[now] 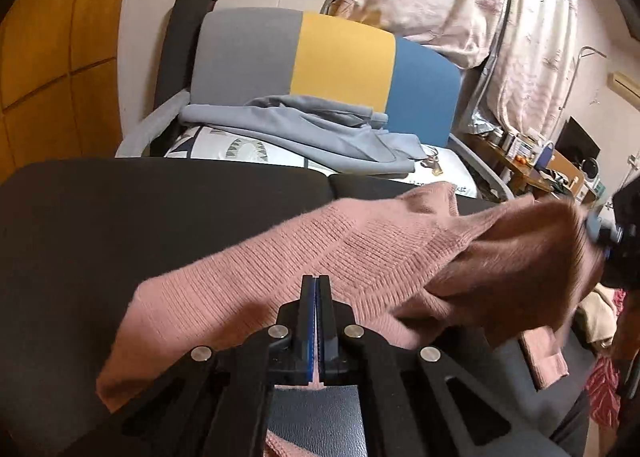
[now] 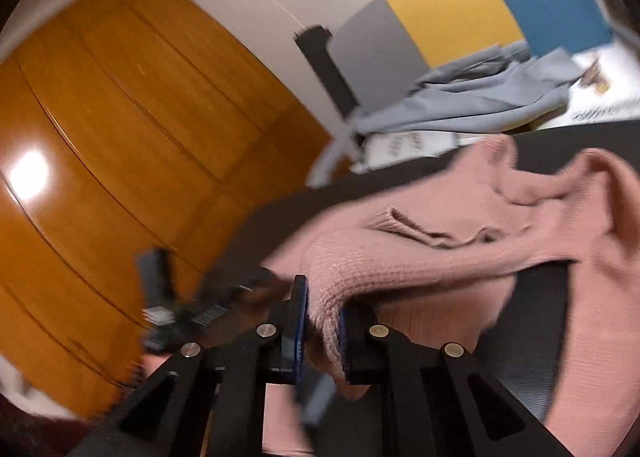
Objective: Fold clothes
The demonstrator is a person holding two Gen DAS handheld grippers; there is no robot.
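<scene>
Garment: a pink knit sweater (image 1: pixel 360 253) lies partly across a dark padded surface (image 1: pixel 120 225), with one end lifted off it toward the right of the left wrist view; a cuffed part hangs over the near right edge.
Left gripper (image 1: pixel 316 289): clenched, its blue-lined fingers pressed together on the near edge of the sweater, with a strip of pink knit showing between them lower down.
Right gripper (image 2: pixel 322 309): clamped on a thick bunch of the same sweater (image 2: pixel 440 249), the fabric bulging between the fingers (this view is heavily blurred, so I judge it to be mid-swing).
Fold state: rumpled, with loose creases and a raised ridge in the right wrist view; I cannot tell from this whether a fold is being made or smoothed out.
Backdrop: a grey garment (image 1: pixel 320 129) sits heaped on a patterned cushion (image 1: pixel 240 149) against a grey, yellow and blue backrest (image 1: pixel 340 53); a wooden wardrobe (image 2: pixel 120 137) fills the left side.
Risk, slip: the left grip holds only a thin edge, so a hard pull from the right could tug the knit free.
Risk, stretch: opposed pulls could distort the loose weave.
Risk, drop: the overhanging cuffed part could drag the sweater off the surface once either grip lets go.
</scene>
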